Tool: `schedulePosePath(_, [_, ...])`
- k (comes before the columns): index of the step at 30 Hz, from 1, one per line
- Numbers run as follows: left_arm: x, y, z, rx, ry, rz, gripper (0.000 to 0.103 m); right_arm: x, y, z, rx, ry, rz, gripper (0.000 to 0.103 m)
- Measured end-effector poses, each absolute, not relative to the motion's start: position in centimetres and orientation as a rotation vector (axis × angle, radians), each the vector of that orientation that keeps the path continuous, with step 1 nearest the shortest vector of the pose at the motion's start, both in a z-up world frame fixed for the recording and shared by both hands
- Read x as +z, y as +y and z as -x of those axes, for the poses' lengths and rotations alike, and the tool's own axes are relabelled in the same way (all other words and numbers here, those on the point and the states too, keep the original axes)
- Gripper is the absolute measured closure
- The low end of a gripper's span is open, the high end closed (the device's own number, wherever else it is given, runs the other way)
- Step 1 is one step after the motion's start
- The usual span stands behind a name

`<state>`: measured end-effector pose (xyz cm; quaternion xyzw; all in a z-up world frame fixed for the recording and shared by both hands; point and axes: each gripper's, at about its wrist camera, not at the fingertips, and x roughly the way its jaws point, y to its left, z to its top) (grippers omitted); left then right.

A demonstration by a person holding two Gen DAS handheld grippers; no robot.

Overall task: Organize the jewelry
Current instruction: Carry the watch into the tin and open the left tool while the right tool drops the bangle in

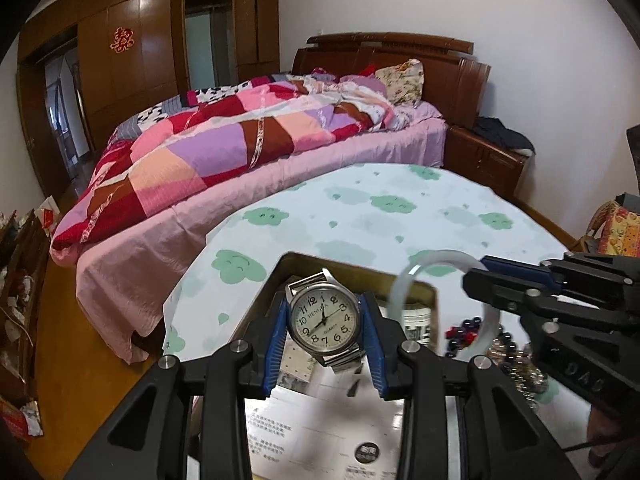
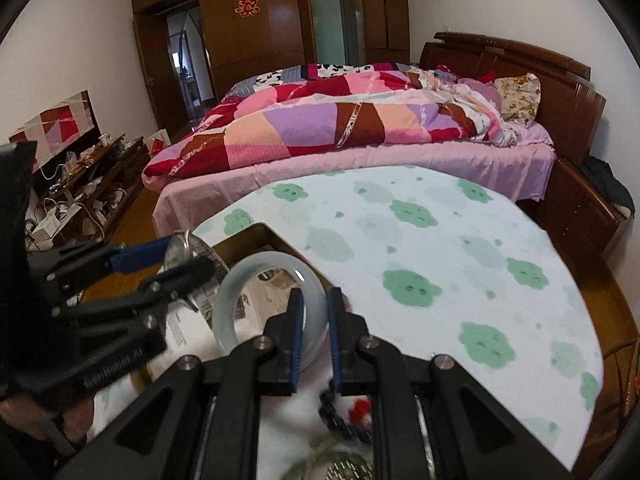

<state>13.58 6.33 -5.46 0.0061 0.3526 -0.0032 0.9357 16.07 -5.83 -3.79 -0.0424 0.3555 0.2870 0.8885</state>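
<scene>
We see the left gripper [image 1: 324, 322] clamping a "QUARTZ" wristwatch [image 1: 323, 321]; right gripper [image 2: 314, 334] jaws clasp a pale jade bangle [image 2: 264, 308] above the bench [image 2: 460, 248].

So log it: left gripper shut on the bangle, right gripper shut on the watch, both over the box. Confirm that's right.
The items are swapped. The left gripper is shut on the watch, as the left wrist view shows, and the right gripper is shut on the bangle, as the right wrist view shows. Both are held over the box.
</scene>
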Motion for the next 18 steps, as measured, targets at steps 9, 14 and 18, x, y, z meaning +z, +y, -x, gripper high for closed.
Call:
schedulePosePath(9, [-8.2,7.0,-15.6,0.009,0.783,-0.013,0.067,-6.4,-3.2,-17.2,0.585,0.805,0.108,0.089])
schedulePosePath(14, [-9.1,7.3,-16.2,0.013,0.81,-0.005,0.066,-7.5,-2.8,-17.7,0.565,0.839,0.137,0.089])
schedulePosePath(18, [-9.2,7.2,-16.3,0.012,0.824,-0.005,0.066,-7.9,-2.7,-17.8,0.562,0.841,0.151,0.088])
